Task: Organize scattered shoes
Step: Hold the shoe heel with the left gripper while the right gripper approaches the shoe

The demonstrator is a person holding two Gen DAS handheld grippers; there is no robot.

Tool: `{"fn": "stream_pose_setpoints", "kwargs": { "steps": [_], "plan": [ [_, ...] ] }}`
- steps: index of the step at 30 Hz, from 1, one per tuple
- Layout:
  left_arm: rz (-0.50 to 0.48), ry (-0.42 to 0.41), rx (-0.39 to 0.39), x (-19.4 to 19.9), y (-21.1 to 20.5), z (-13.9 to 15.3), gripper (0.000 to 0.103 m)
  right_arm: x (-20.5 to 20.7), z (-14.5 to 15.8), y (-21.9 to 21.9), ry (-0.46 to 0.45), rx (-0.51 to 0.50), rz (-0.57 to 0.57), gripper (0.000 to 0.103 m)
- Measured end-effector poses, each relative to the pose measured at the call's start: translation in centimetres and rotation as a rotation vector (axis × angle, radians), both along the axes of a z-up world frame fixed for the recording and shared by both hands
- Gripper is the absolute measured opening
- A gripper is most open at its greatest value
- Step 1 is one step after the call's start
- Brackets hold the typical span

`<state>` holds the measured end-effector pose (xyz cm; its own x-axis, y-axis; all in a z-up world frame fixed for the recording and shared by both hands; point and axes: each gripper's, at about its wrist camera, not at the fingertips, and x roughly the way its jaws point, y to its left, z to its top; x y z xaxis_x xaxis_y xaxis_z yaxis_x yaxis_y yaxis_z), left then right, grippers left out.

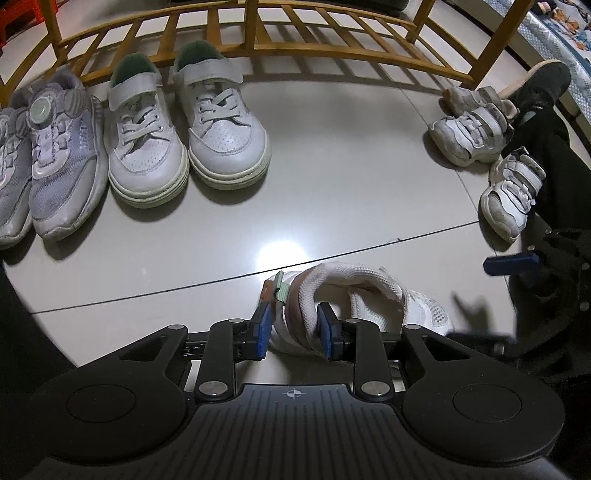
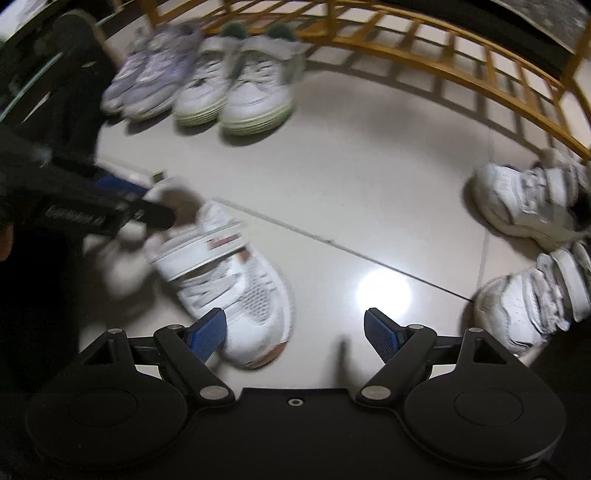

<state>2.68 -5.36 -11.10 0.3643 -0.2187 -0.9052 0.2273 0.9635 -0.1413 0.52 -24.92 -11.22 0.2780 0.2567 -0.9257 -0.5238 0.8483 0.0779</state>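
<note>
Right now my left claw [image 1: 295,326] has its blue pads on either side of the padded heel collar of a white mesh sneaker [image 1: 369,299], one pad outside the heel, the other inside the opening. The pads sit against the fabric, so I read it as clamped on that collar, though the hold looks light. The sneaker lies on the pale tiled floor [image 1: 332,166] directly under and just ahead of that claw, its toe running off to the right of it.

My right claw [image 2: 295,334] hangs with its pads well apart and nothing between them. The same white mesh sneaker [image 2: 236,288] lies just beside its left pad, toe nearest the pad, with only bare tile in the gap.

Ahead of my left claw and off to its left, two pairs stand side by side, toes toward me: lilac sneakers [image 1: 62,155] furthest left, then white lace-up sneakers with a strap [image 1: 184,133]. Behind them runs a wooden slatted rack [image 1: 258,33]. Far to the right of that claw, two white strap sneakers [image 1: 491,155] lie apart from the row, beside a dark shoe [image 1: 543,81] and a dark trouser leg [image 1: 554,155].
</note>
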Motion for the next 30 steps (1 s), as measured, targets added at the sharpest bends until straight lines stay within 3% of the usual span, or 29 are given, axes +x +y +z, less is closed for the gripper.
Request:
{"fn": "stream_pose_setpoints", "kwargs": {
  "steps": [9, 18, 30],
  "plan": [
    [-0.093, -0.053, 0.044, 0.5, -0.8, 1.3, 0.043, -0.3, -1.2, 2.0, 0.040, -0.014, 0.069, 0.084],
    [-0.131, -0.016, 0.032, 1.2, -0.8, 0.0, 0.022, 0.0, -1.7, 1.8, 0.035, -0.023, 0.040, 0.084],
    [-0.120, -0.015, 0.042, 0.2, -0.5, 0.0, 0.025, 0.7, -1.5, 0.5, 0.004, -0.022, -0.015, 0.084]
  ]
}}
